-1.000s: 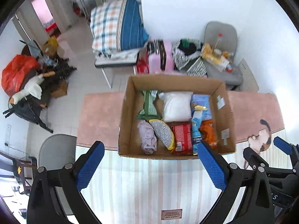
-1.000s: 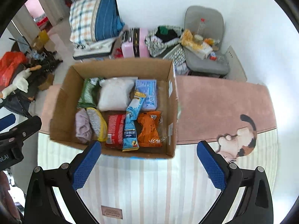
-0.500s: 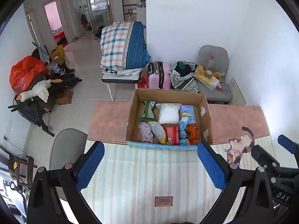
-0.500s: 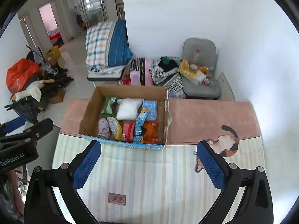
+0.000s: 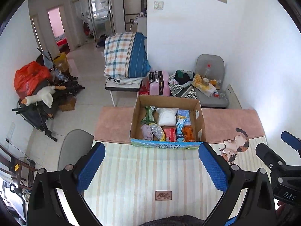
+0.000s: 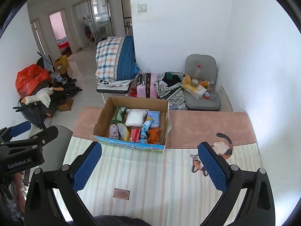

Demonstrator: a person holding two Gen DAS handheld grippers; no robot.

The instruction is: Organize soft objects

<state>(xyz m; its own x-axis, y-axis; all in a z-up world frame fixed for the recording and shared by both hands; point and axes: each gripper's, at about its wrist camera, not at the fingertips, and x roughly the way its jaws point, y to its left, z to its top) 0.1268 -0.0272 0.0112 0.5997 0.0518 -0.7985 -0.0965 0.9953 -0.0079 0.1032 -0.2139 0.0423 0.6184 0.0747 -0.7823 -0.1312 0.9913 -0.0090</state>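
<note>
An open cardboard box (image 5: 199, 118) (image 6: 101, 121) sits on the table's far side. It holds several soft items: a white pouch (image 5: 167, 115) (image 6: 136, 117), a lilac cloth (image 5: 147, 131) (image 6: 114, 130), a glittery sponge (image 5: 157, 131), a red packet (image 5: 170, 134), a blue packet (image 5: 180, 127) (image 6: 146, 128), an orange packet (image 5: 188, 134) (image 6: 154, 135) and a green packet (image 5: 148, 114). My left gripper (image 5: 151, 166) is open and empty, held back from the box. My right gripper (image 6: 149, 166) is also open and empty, high above the table.
The table has a striped mat (image 5: 150, 179) with a cat picture (image 5: 235, 146) and a pink band (image 5: 112, 124). Behind it stand a grey chair with clutter (image 5: 208, 82), a pink suitcase (image 5: 159, 82) and folded bedding (image 5: 126, 56). Another grey chair (image 5: 73, 146) is at left.
Both grippers have pulled back and up from the box, so the box looks smaller and farther. Both stay open and empty.
</note>
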